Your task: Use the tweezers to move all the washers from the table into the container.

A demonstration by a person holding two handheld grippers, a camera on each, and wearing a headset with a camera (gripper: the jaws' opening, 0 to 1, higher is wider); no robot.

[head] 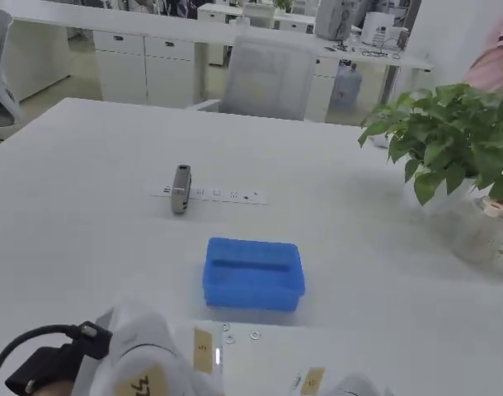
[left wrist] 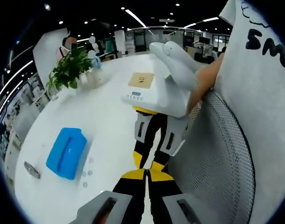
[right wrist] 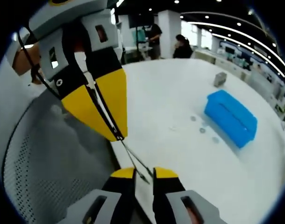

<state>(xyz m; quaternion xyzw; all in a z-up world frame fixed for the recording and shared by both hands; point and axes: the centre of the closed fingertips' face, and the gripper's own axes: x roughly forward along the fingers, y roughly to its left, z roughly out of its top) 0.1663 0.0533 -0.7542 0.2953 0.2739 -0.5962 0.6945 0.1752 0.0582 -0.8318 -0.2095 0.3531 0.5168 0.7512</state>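
Nearest the person, the L gripper [right wrist: 117, 134] has its yellow fingers [right wrist: 110, 93] pressed tight together on the tweezers [right wrist: 132, 158], w/ the thin dark metal sticking out past the tips. The R gripper [right wrist: 145, 173] points right at it, tip to tip. The R fingers [right wrist: 167, 173] are a little bit apart, and the far end of the tweezers pokes into that gap; can't tell if they touch it. Both grippers are low down at the near edge of the white surface [head: 95, 206], next to a grey mesh chair part [right wrist: 49, 163]

A bit further out, a few small washers [head: 254, 335] lie flat on the surface, close together, just in front of the blue container [head: 253, 274] on its near side. They sit apart from it, not touching. The container is a low blue box, approx in the middle of the surface; can't tell what's inside

Past the container a small grey gadget [head: 180, 188] sits at one end of a flat white power strip [head: 227, 195]. Off to the right is a leafy green plant [head: 449, 136] in a clear pot. Far behind, past the edge of the surface, are a grey chair [head: 268, 74] and more white desks [head: 152, 58]
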